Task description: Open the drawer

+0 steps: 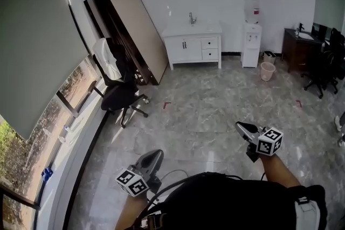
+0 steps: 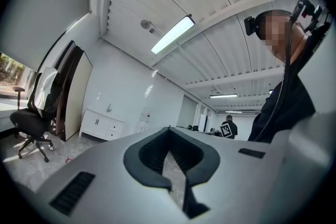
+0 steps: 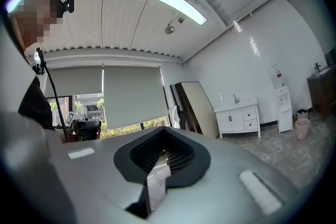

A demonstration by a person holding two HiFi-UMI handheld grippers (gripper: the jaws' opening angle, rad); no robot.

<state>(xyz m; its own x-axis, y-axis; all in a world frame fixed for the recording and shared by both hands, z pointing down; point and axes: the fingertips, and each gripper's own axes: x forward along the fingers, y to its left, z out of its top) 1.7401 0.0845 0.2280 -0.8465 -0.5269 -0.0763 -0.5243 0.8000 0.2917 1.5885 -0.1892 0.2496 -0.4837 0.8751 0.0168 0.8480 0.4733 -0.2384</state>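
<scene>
Closest to the head camera, the person's forearms are holding the left gripper (image 1: 156, 154) and the right gripper (image 1: 241, 126) out level over the marbled floor (image 1: 215, 110), both pointing toward the far wall. Each gripper's jaws are sitting clenched together with nothing between them. Well apart from both, the white cabinet (image 1: 183, 48) is standing against that wall. Its upper drawer (image 1: 209, 42) and lower drawer (image 1: 209, 54) are lying closed on its right side, fronts facing the room, long sides running level along the wall.
</scene>
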